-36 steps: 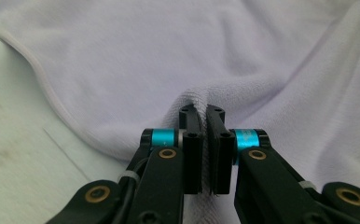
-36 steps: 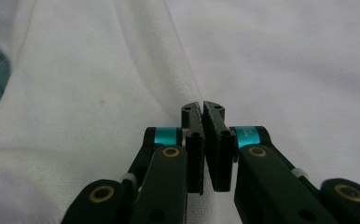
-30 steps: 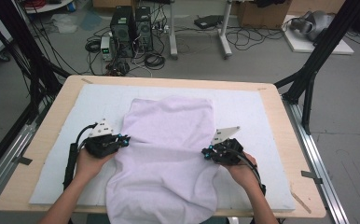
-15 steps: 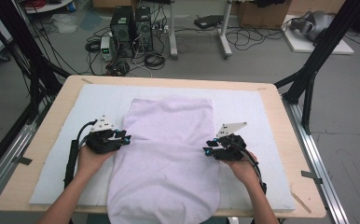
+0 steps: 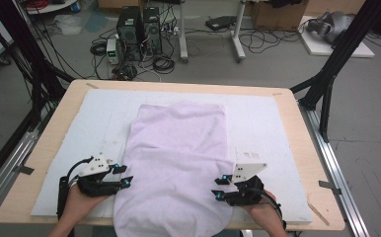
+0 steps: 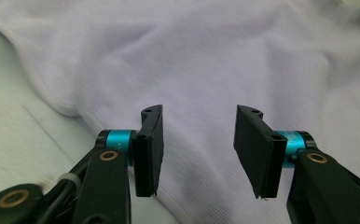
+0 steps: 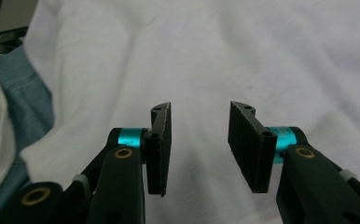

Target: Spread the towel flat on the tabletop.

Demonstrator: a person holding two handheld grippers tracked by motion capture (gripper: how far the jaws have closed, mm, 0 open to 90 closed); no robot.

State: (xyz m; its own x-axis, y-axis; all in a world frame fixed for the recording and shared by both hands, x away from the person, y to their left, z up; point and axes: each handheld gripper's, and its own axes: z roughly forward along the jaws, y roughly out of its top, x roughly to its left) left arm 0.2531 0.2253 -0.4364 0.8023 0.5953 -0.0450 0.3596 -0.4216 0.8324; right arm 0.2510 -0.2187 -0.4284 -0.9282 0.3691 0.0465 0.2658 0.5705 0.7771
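Pale lilac folded cloth (image 5: 178,168) on a white foam mat (image 5: 262,123) over a light wooden table (image 5: 297,148).
Left gripper (image 5: 124,176) and right gripper (image 5: 219,188), jaws just opening, part-open and empty, flank its near edge; cables (image 5: 144,54) litter the grey floor (image 5: 371,128) beyond.

1. A grey floor (image 5: 371,128) lies strewn with black cables (image 5: 272,39).
2. Two black computer towers (image 5: 140,27) stand beyond the wooden table (image 5: 297,123).
3. Black frame struts (image 5: 344,49) flank both sides.
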